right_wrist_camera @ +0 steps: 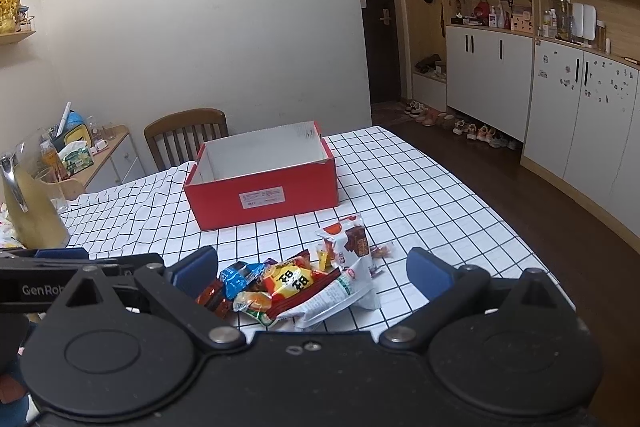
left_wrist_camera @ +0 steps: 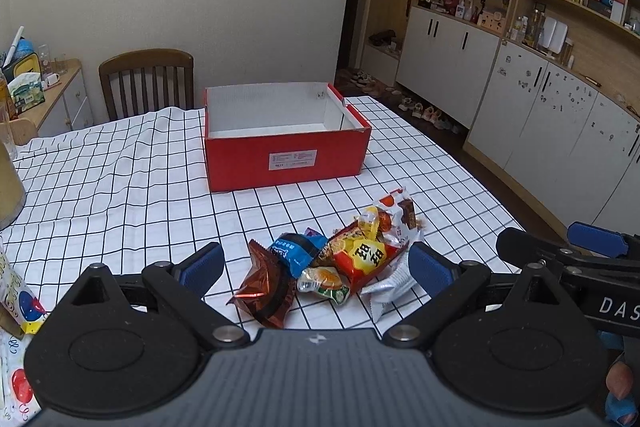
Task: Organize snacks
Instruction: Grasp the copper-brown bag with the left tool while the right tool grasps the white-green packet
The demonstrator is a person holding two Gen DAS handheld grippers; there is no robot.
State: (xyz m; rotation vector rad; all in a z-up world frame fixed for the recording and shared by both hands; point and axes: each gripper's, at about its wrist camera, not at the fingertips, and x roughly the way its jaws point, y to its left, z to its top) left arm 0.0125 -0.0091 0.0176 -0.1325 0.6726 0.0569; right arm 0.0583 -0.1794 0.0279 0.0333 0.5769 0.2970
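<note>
Left wrist view: the left gripper [left_wrist_camera: 318, 267] hangs low over the table with its jaws spread wide and nothing between them, the blue pads flanking the snack pile [left_wrist_camera: 340, 263]. The right gripper [right_wrist_camera: 312, 269] is likewise wide open and empty, just beside the same pile.

The packets lie overlapping on the checked tablecloth [left_wrist_camera: 120, 187]: a brown foil packet [left_wrist_camera: 262, 285] nearest, a blue packet [left_wrist_camera: 296, 251] leaning on it, a red and yellow bag [left_wrist_camera: 366, 255] in the middle, a white wrapper [left_wrist_camera: 386, 289] tucked under its edge, and a taller white bag with a chocolate picture [left_wrist_camera: 400, 213] behind.

The risk here is the overlap. Closing on one slippery wrapper could likely drag or lift a neighbour with it, or pinch only a crinkled corner that slides free on the way. With both grippers so close together, they could also knock each other.

Farther back, well apart from the pile, stands the red cardboard box [left_wrist_camera: 286, 157], lidless. Its white interior shows no snacks in either view. A wooden chair [left_wrist_camera: 148, 83] stands beyond the table.
</note>
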